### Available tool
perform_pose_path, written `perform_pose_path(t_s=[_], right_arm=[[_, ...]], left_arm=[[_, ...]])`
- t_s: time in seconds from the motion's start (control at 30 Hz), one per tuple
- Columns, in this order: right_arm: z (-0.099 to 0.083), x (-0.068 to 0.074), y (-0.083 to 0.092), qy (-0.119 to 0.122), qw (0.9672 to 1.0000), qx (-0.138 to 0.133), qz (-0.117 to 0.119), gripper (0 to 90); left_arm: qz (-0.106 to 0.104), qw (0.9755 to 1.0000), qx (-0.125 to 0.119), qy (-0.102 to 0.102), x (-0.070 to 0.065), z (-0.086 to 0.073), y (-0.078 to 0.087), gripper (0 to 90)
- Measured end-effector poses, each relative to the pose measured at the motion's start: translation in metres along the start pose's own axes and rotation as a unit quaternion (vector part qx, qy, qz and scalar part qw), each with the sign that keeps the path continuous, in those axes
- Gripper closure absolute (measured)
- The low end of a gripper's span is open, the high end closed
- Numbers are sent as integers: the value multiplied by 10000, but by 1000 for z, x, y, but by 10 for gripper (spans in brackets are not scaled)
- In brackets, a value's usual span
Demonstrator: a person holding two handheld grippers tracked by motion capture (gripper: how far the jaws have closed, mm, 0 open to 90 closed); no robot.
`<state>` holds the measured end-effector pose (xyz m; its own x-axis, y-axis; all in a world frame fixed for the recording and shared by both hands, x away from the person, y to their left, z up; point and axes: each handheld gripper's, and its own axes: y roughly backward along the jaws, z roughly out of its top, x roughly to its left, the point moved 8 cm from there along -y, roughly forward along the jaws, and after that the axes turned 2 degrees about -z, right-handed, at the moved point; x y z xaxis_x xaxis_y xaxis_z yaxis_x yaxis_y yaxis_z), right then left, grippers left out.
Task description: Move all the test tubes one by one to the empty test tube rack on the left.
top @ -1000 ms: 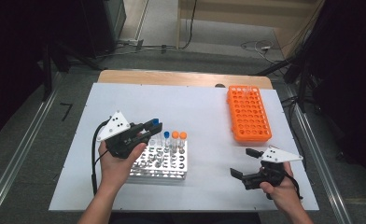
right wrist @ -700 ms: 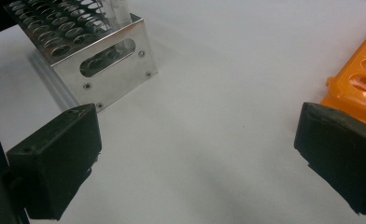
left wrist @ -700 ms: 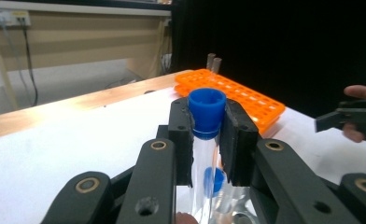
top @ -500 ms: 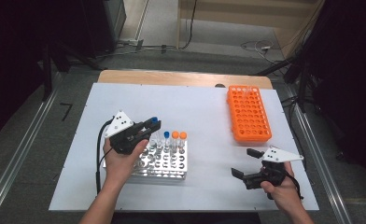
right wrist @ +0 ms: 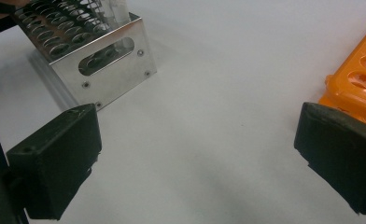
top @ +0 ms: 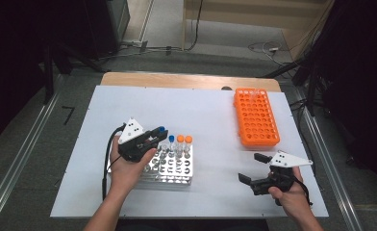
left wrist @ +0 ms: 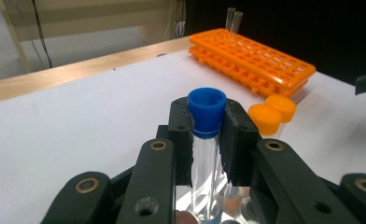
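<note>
My left gripper [top: 156, 136] hangs over the left part of the metal tube rack [top: 174, 173]. It is shut on a clear tube with a blue cap [left wrist: 207, 105], held upright just below the cap. The tube's lower end reaches down to the rack top; whether it sits in a hole I cannot tell. Another blue-capped tube [top: 171, 139] and two orange-capped tubes [top: 184, 139] stand in the rack's far row. My right gripper [top: 252, 167] rests open near the table's front right, with nothing between its pads [right wrist: 55, 158].
An orange tube rack [top: 256, 117] lies at the back right, with two uncapped clear tubes [left wrist: 232, 21] at its far end. The white table top [top: 206, 110] has a wooden strip along its far edge. Bare table separates the two racks.
The left gripper has sunk a little toward the metal rack with the blue-capped tube still in its jaws. The right gripper has kept still.
</note>
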<state>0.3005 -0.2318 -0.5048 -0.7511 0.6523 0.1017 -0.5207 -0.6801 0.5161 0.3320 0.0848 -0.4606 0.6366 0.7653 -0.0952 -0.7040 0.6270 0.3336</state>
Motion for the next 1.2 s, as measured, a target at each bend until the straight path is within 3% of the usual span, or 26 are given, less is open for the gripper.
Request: perform_pose_path(t_s=[0.1,0.23,0.5,0.63,0.73,0.8,0.93,1.03,1.2], right_arm=[[0,0,0,0,10000,-3,16,0],[0,-1,1,-23,10000,-13,27,0],[4,-5,2,-72,9999,-98,-45,0],[10,-11,3,-167,9995,-210,-156,1],[16,-17,3,-246,9990,-309,-226,13],[21,-24,3,-350,9978,-383,-422,38],[31,-37,2,-409,9962,-478,-606,38],[37,-47,0,-491,9952,-485,-700,38],[49,-69,-8,-526,9934,-423,-931,38]], left_arm=[[-15,9999,148,-1,-2,-3,-2,761],[-92,9997,181,149,-2,-5,0,743],[-362,9978,-81,542,-3,-1,14,567],[-409,9972,-168,600,-7,0,23,445],[-451,9969,-171,615,-11,-2,28,323],[-449,9961,-157,744,-12,-4,31,248],[-507,9958,-69,765,-15,-9,35,82],[-567,9952,-70,795,-16,-13,39,12],[-665,9946,-147,783,-15,-17,47,0]])
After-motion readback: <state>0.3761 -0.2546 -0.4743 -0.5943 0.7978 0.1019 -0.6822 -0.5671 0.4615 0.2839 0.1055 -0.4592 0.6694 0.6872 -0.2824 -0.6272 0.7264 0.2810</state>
